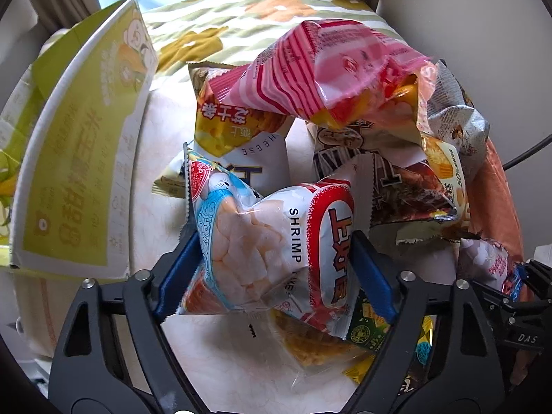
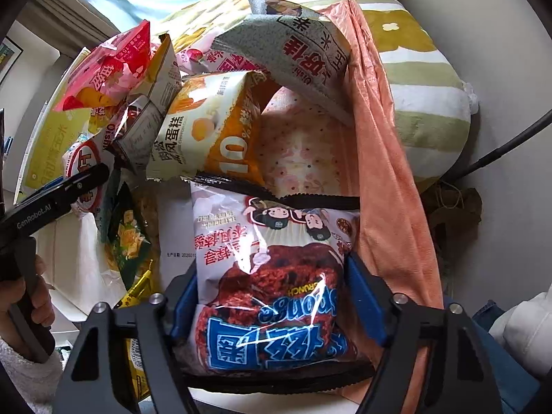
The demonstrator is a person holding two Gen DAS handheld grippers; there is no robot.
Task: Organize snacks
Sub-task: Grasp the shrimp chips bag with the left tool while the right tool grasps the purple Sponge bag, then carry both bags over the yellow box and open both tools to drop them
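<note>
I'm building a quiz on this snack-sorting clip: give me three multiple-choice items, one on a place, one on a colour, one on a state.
1. In the left wrist view, where is the green carton?
A. left of the snack pile
B. right of it
C. under the tongs

2. What colour are the pads on the tongs?
A. red
B. blue
C. yellow

3. What do the left tongs do?
A. hang open over bare cloth
B. squeeze the shrimp chips bag
C. grip the carton

Key: A, it stands at the left edge; B, blue in both views; B, the bag dents between the pads.
</note>
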